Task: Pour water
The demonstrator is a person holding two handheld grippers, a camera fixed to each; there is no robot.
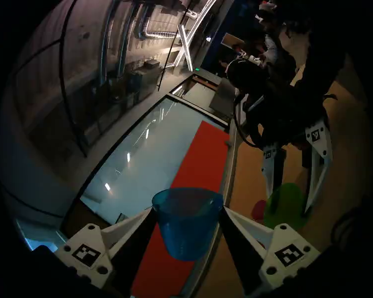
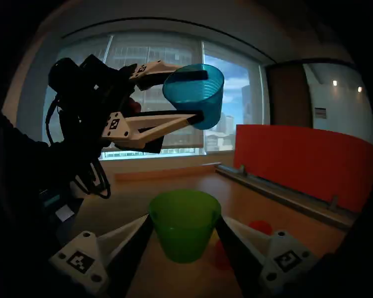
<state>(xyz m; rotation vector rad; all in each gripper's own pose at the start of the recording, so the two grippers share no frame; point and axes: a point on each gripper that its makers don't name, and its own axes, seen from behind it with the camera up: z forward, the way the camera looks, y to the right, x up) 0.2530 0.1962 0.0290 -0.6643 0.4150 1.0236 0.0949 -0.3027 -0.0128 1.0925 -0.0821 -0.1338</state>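
Note:
My left gripper is shut on a translucent blue cup. In the right gripper view that left gripper holds the blue cup tipped on its side, high above the table, mouth facing the camera. My right gripper is shut on a green cup, upright and low over the wooden table. The left gripper view shows the right gripper pointing down with the green cup between its fingers. I cannot make out any water.
A red partition stands along the table's right side, with a metal rail at its foot. Small red things lie on the table near the green cup. Large windows fill the far wall. A person's dark sleeve is at the left.

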